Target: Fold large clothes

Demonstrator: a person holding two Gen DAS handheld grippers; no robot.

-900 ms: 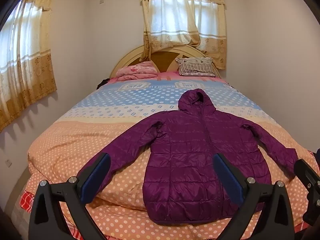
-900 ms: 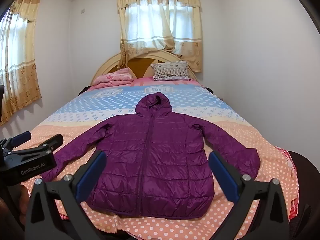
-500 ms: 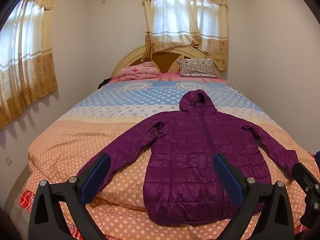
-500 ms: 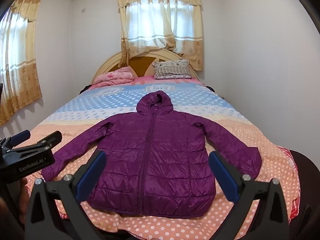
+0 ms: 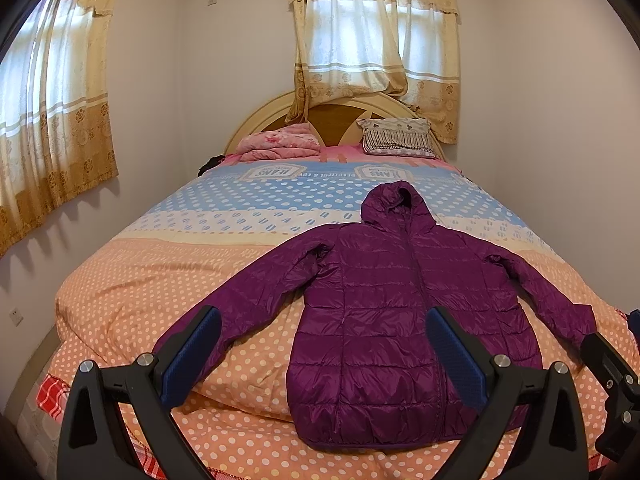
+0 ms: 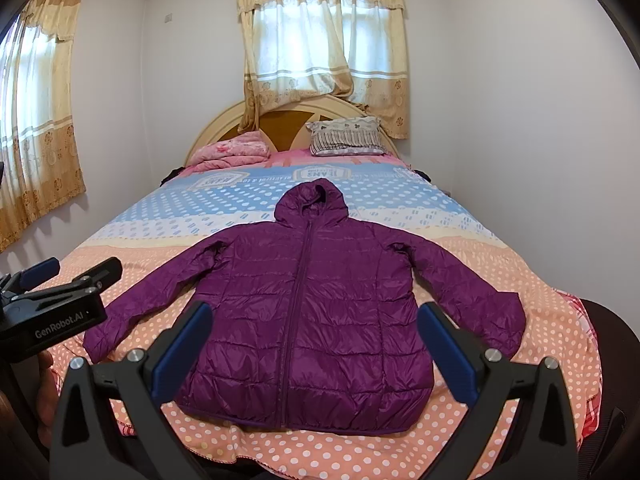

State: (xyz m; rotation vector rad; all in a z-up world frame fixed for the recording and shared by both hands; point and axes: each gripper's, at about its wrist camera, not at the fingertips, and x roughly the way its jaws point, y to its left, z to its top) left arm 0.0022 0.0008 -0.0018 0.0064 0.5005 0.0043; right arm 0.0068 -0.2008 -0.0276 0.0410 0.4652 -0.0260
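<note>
Right wrist: purple jacket (image 6: 308, 316) spread flat on bed (image 6: 460, 216), ready for folding; both claws, left claw (image 5: 324, 356) and right claw (image 6: 316, 354), spread, empty.

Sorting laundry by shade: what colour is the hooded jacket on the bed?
Purple, quilted jacket; clearest in the right wrist view.

Home bedroom — bed (image 5: 168, 280), curtains (image 5: 372, 32)

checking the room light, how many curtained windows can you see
2: one window on the far wall above the headboard, one window on the left wall. Others may lie outside the view.
</note>
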